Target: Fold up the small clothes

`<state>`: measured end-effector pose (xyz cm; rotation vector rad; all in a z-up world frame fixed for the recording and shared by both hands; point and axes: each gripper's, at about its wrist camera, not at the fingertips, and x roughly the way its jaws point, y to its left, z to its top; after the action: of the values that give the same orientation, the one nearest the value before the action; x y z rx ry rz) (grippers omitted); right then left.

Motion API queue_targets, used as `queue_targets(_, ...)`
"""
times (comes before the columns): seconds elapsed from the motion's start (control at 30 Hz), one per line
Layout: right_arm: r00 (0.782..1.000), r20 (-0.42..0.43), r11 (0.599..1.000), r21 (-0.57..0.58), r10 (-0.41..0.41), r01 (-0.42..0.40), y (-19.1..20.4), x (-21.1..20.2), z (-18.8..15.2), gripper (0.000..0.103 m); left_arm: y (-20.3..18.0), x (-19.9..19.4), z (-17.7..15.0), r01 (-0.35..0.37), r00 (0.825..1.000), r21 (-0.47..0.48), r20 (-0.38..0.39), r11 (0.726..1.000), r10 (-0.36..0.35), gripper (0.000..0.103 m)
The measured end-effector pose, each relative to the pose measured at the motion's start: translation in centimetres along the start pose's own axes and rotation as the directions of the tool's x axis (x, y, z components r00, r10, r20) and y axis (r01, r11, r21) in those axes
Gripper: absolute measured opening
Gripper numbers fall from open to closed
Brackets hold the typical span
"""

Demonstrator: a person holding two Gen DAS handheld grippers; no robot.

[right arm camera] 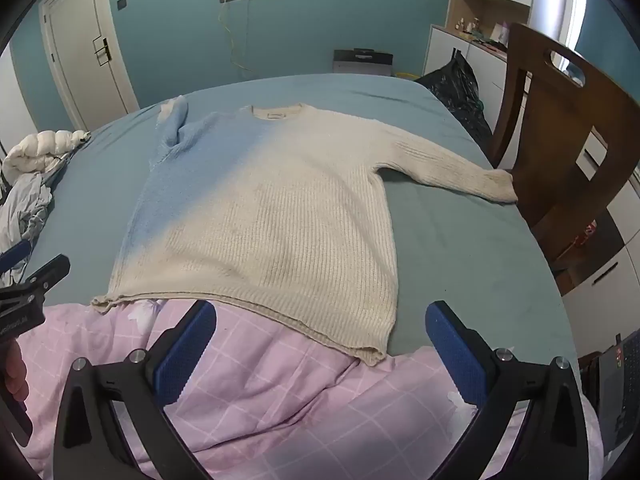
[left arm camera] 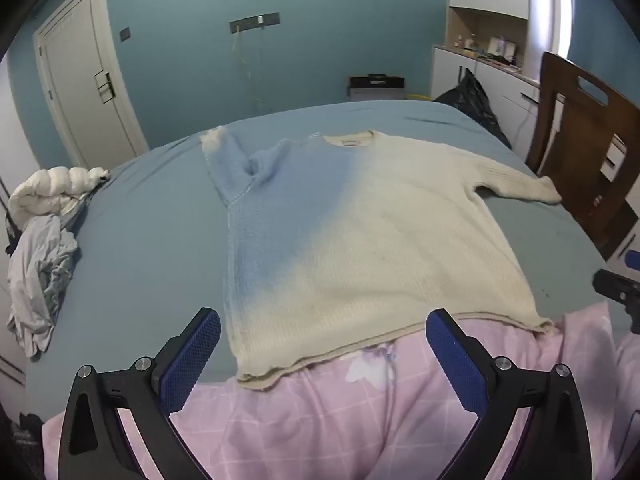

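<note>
The bed (left arm camera: pixel 152 240) fills most of what I see, covered in a blue sheet, with a pink checked quilt (left arm camera: pixel 320 420) bunched along its near edge right under my tongs.

Spread flat on the sheet is the sweater (left arm camera: pixel 360 232), blue fading to cream, neckline toward the far edge and hem toward me. The hem lies over the top of the quilt at the near edge. Its cream sleeve (right arm camera: pixel 452 168) stretches out straight to the right edge of the bed, the cuff ending just beside the wooden chair (right arm camera: pixel 560 128) that stands against that side. Its blue sleeve (left arm camera: pixel 224 164) is doubled back near the far left shoulder, cuff pointing away.

At the left edge of the bed lies a heap of other clothes (left arm camera: pixel 40 264), a white puffy jacket (left arm camera: pixel 56 188) on top of the grey ones.

My left tongs (left arm camera: pixel 323 356) hang above the quilt at the near edge with the blue pads spread wide, gripping nothing; the hem's left corner lies between them in view. My right tongs (right arm camera: pixel 321 352) are likewise wide apart and empty, over the hem's right corner.
</note>
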<state>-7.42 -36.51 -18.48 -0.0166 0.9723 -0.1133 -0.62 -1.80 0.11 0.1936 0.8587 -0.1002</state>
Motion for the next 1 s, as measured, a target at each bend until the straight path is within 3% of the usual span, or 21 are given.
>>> queue_targets(0.23,0.997,-0.077,0.999,0.044,0.028,-0.024,-0.8,0.7,0.5,0.102,0.9,0.3,-0.4,0.055,0.999,-0.031,0.004,0.998,-0.055,0.103)
queue_targets(1.0,0.997,-0.069,1.0,0.013,0.018,-0.017,0.0,1.0,-0.8,0.102,0.5,0.4,-0.4,0.063,0.998,-0.035,-0.008,0.997,-0.063,0.103)
